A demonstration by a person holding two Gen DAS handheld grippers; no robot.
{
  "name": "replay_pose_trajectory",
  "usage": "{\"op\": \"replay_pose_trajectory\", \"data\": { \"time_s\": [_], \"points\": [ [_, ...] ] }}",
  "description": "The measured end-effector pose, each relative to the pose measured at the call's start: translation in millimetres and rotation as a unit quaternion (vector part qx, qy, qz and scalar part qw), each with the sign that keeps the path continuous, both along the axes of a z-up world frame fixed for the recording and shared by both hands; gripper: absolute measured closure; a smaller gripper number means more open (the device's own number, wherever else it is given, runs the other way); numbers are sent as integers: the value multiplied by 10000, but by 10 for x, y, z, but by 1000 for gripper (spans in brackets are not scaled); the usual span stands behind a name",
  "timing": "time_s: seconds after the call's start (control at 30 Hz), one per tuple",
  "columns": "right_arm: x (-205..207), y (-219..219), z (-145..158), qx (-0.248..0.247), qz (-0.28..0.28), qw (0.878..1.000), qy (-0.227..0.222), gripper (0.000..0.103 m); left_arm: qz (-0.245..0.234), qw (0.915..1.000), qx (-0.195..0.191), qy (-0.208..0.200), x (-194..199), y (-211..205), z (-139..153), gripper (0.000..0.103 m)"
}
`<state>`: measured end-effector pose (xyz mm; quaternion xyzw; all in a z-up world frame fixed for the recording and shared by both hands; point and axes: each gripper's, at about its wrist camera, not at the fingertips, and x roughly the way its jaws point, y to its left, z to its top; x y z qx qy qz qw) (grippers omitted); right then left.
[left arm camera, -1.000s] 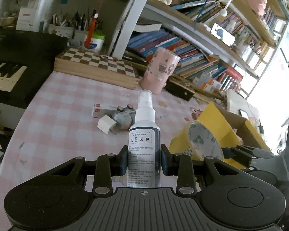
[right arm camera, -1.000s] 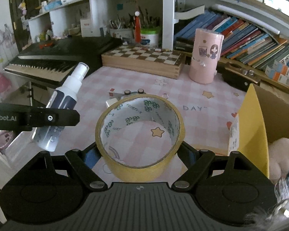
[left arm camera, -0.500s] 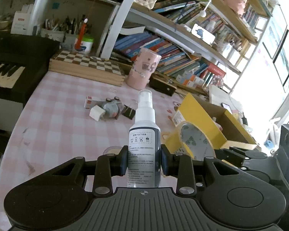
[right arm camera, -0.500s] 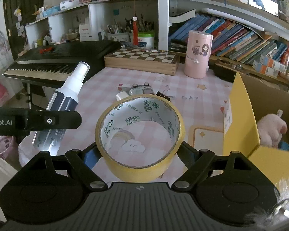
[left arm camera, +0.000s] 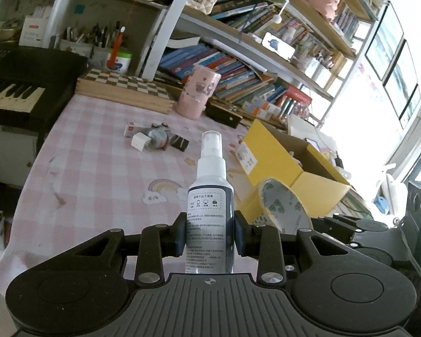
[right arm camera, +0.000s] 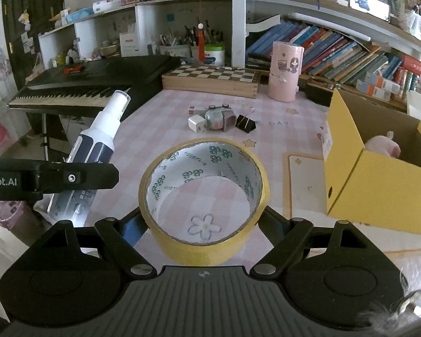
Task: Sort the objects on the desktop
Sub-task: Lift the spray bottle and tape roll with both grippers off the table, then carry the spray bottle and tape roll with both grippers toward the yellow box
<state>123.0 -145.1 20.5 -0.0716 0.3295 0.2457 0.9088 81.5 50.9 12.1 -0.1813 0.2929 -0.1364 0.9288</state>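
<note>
the table [right arm camera: 165,129], covered in pink checked cloth, is seen from both wrist views. a yellow box [right arm camera: 379,188] stands open on it, serving here as landmark. left of the box, a roll of yellow tape [right arm camera: 205,196] is gripped across its width by the widely spread jaws of the right gripper [right arm camera: 205,224]. further left of the box, a spray bottle [left arm camera: 210,213] is clamped upright in the narrowly closed jaws of the left gripper [left arm camera: 210,236]. beyond the tape, well apart from the box, a white plug [right arm camera: 196,123] and a black binder clip [right arm camera: 245,123] are seen lying.
</note>
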Motion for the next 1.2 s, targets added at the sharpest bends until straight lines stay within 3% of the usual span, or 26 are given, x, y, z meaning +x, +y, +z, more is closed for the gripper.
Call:
{"op": "replay_pose_trajectory", "data": {
  "time_s": [0.63,1.2],
  "points": [
    [-656,-259,-137,21,-658,9973,325,20,-724,9973,52,90,-321,-261,-50,70],
    [-985,-783,-150,59,-1625,9859,393,20,-1705,9853,65,53,-268,-787,-74,70]
  ]
}}
